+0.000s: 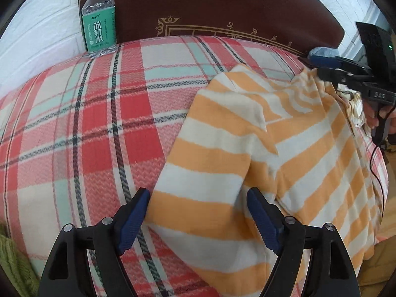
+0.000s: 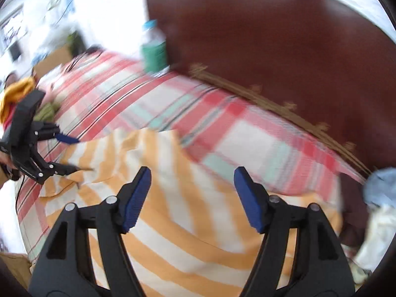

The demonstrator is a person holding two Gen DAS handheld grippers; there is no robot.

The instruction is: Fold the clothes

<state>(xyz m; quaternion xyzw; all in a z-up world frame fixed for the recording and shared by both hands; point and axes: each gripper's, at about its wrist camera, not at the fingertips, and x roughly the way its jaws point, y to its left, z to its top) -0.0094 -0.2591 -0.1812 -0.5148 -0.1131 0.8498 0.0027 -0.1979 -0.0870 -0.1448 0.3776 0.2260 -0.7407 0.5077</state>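
Shirt (image 1: 247,148): orange-and-white striped, spread on the plaid blanket (image 1: 99,123).
Left tongs (image 1: 198,219): held wide open over the shirt's edge.
Right tongs (image 2: 193,198): held open above the shirt, nothing gripped.
Bottle (image 1: 99,17): stood upright at the headboard (image 1: 222,5).

Both tools match: the black plastic left gripper (image 1: 198,217) and the black plastic right gripper (image 2: 191,198) have triangular cut-out arms, silver round screws and ribbed blue pads (image 1: 133,220). A thin black cable (image 1: 375,170) trails from the right one — white lettering marks its body.
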